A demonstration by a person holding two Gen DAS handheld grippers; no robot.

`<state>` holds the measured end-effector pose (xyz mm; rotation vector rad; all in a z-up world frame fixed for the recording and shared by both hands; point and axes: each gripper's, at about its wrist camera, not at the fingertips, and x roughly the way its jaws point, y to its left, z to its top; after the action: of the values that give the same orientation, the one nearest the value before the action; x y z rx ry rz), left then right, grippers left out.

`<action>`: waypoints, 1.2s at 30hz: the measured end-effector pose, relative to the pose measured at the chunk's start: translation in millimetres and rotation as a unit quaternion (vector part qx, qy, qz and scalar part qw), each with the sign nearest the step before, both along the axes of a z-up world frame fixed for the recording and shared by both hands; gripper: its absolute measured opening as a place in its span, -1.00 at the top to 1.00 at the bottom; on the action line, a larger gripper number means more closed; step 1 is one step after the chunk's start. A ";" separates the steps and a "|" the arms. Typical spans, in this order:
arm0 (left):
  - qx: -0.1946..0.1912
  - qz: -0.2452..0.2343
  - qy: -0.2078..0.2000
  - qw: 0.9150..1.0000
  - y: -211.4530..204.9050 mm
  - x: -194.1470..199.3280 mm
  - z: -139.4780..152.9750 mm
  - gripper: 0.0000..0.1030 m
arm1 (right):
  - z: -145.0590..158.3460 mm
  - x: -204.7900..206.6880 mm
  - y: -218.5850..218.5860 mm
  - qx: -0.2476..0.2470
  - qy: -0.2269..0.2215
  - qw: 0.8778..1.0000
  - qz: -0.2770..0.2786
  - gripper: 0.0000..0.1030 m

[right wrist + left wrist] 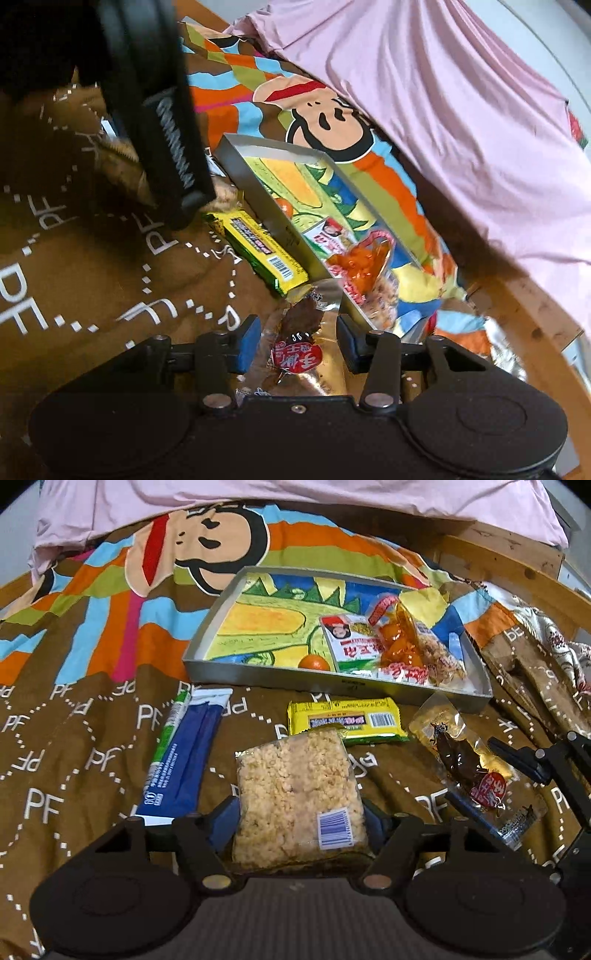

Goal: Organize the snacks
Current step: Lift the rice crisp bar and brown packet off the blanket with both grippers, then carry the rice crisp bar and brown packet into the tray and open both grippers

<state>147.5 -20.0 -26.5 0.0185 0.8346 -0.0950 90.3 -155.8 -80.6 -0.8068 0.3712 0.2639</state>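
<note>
The left wrist camera sits low behind its own fingers, close over the brown printed bedspread [92, 709], tilted down and looking toward the far pink sheet [295, 494]. The right wrist camera is also close, rolled sideways, looking along the bed from the right. Both views share the shallow grey metal tray [258, 679] [258, 184] and the yellow wrapped snack bar [347, 720] [258, 251] near it.
</note>
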 end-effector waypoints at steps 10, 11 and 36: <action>-0.001 -0.004 -0.022 1.000 -12.1 -3.8 15.6 -0.41 | 3.7 4.9 -5.5 -0.005 -0.022 1.000 -0.012 0.09; -0.001 -0.004 -0.024 1.000 -13.4 -3.3 16.0 -0.41 | 4.0 4.0 -4.7 -0.008 -0.026 1.000 -0.010 0.09; 0.014 0.067 -0.107 0.992 6.5 136.2 34.6 -0.41 | 36.1 121.1 13.7 0.063 -0.140 0.988 0.022 0.07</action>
<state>283.7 -13.5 8.1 -0.0019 0.6213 0.0443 211.4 -142.2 -44.4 -0.7160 0.0719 0.2094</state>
